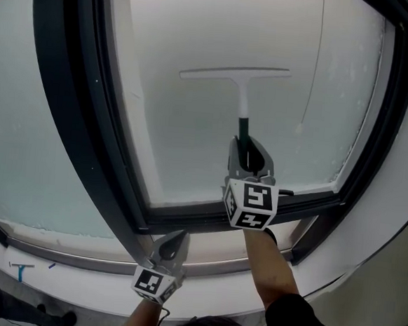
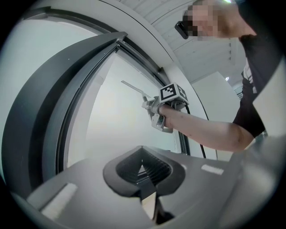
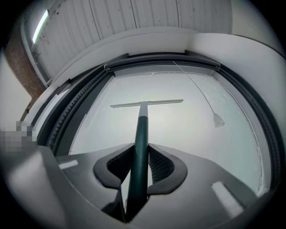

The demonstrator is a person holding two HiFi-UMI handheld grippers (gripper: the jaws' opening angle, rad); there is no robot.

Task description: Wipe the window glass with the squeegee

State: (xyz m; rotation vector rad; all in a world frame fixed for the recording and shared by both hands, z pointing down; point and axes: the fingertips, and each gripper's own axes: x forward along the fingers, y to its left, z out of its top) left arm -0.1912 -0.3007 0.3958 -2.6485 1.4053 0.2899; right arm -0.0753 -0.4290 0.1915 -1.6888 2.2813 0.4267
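Squeegee (image 1: 235,74) lies against window glass (image 1: 192,137), clamped in right gripper (image 1: 250,150) jaws; left gripper (image 1: 174,241) jaws are closed, empty.

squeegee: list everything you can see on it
The squeegee is T-shaped: a long, thin pale blade bar on top, a short white neck, then a dark green handle, plastic by its look. The right gripper is shut on the handle, a jaw on each side. The blade sits roughly level and appears to lie against the window glass, upper mid-pane, handle pointing down. Nothing else touches it.
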